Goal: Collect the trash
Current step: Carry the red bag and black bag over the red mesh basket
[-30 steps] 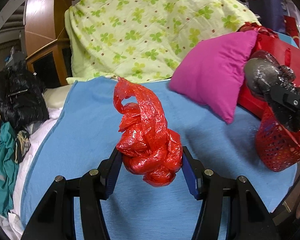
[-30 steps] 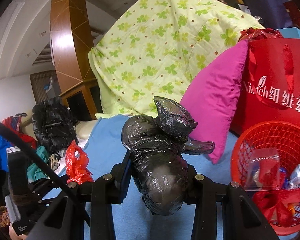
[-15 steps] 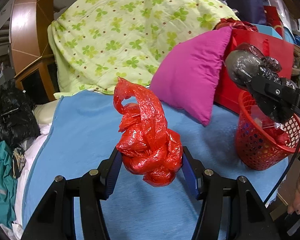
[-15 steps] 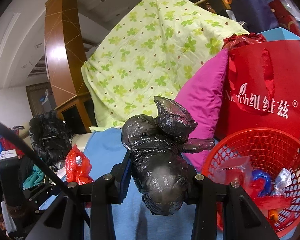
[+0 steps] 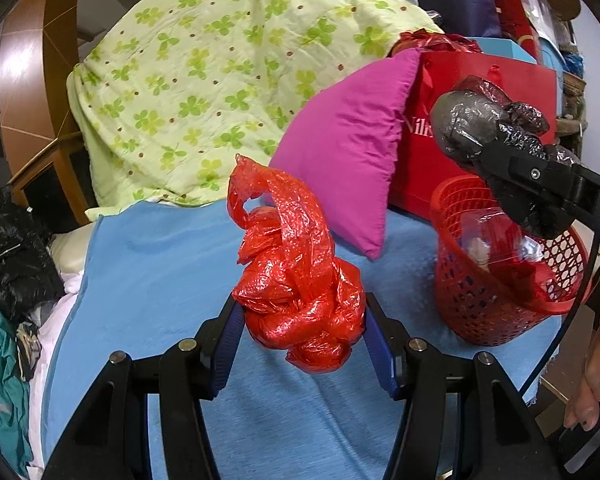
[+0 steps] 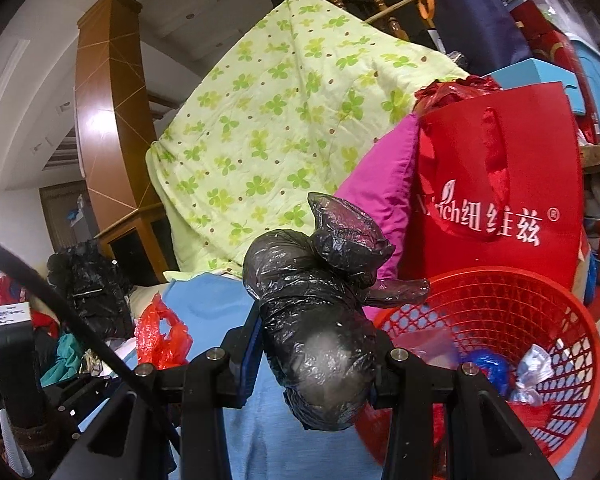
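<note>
While I hold over blue bedsheet (image 5: 152, 280), clover quilt (image 5: 220, 80), pink pillow (image 5: 352, 152) heaped behind. Red tote (image 6: 500, 184) reads "纽维兹". Left gripper (image 5: 302, 328) clamped on red bag (image 5: 296, 280), right gripper (image 6: 316, 356) clamped on black bag (image 6: 312, 320), beside red basket (image 6: 540, 304).

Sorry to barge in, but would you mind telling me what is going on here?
A person is collecting trash with two handheld grippers. The left gripper is clamped on a crumpled red plastic bag above the blue bedcover. The right gripper holds a knotted black plastic bag beside the red basket, which already contains wrappers. Neither bag is in it yet.
</note>
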A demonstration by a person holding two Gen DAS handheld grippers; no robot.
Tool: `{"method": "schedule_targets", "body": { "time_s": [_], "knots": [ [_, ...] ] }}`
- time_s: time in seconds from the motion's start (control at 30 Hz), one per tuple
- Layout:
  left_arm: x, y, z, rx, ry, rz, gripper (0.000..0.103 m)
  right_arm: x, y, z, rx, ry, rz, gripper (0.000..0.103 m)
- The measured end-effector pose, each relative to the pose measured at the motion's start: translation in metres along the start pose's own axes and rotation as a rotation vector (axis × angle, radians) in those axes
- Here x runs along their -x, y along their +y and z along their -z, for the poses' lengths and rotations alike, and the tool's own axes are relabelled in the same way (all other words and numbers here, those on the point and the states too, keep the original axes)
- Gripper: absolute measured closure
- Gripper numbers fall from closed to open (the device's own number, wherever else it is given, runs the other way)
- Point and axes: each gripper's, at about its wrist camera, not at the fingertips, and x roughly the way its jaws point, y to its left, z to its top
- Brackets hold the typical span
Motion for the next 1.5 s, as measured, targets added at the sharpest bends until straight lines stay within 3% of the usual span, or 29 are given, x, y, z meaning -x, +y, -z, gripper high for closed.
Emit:
{"method": "schedule_targets", "body": {
  "time_s": [1.5],
  "knots": [
    [0.019,-0.098,-0.062,-0.194,-0.132,0.102,0.043,0.044,-0.086,-0.015,-0.202,-0.099,0.097,0.06]
  ]
}}
